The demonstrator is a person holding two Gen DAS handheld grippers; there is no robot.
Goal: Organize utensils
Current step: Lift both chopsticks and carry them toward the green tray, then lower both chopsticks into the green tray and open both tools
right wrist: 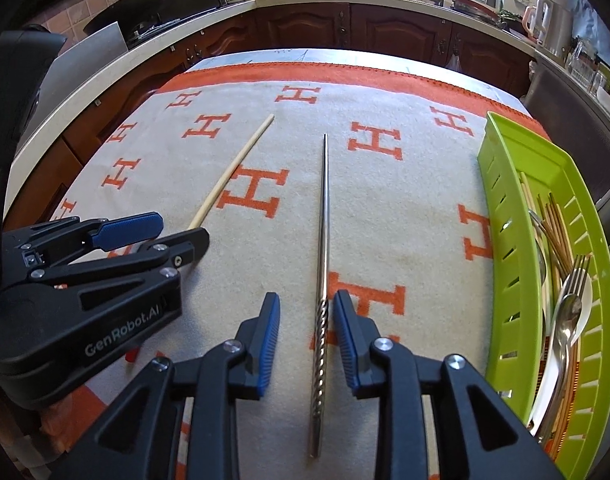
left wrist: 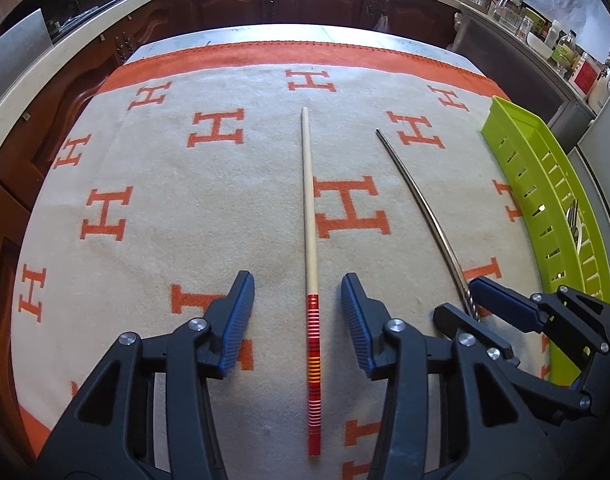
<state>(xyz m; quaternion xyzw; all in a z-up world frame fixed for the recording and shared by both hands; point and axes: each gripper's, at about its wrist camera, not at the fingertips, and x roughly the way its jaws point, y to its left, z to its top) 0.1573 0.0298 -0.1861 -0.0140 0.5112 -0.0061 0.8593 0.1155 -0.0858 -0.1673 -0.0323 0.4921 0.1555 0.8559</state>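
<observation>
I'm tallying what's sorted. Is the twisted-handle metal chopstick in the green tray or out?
Out. The twisted-handle metal chopstick lies flat on the H-patterned cloth, beside the green slotted plastic tray.

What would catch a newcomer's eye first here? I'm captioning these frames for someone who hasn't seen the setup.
Two lone chopsticks lie side by side on the orange-and-cream H-patterned blanket: a wooden chopstick with a red striped end, between the left gripper's open fingers, and a metal chopstick between the right gripper's. At the blanket's right edge, a lime-green tray holds forks, spoons and more chopsticks.
</observation>
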